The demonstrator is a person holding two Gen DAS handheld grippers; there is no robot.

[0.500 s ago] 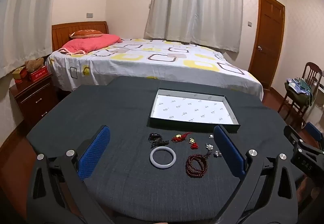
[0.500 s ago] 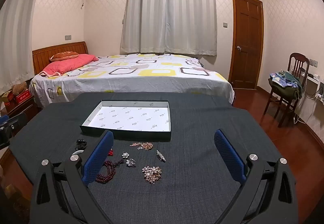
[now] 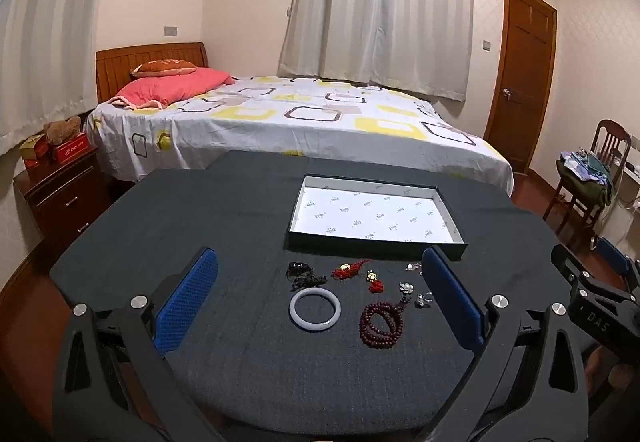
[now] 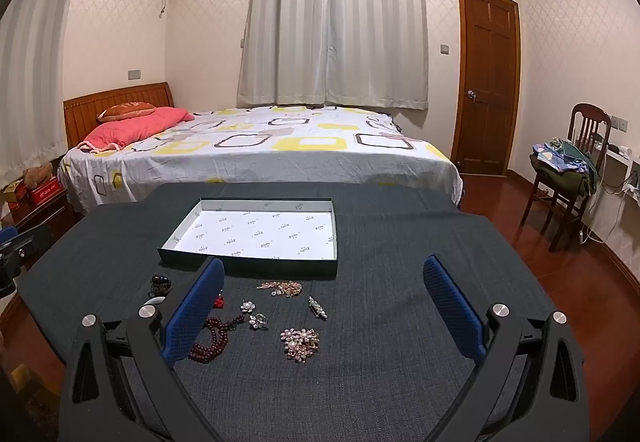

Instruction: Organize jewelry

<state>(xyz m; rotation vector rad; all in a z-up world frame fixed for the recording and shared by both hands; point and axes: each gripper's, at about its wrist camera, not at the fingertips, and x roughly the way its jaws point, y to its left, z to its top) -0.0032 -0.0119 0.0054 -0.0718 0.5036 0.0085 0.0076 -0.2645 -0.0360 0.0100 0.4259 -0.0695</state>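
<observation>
A shallow open box with a white lining stands on the dark cloth table; it also shows in the right wrist view. In front of it lie a white bangle, dark red beads, a black piece, red charms and small silver pieces. The right wrist view shows a pearl brooch, a pink brooch, a silver pin and the beads. My left gripper is open above the bangle and beads. My right gripper is open above the brooches. Both are empty.
A bed stands behind the table. A nightstand is at the left, a chair with clothes and a door at the right. The right gripper's body shows at the left view's right edge.
</observation>
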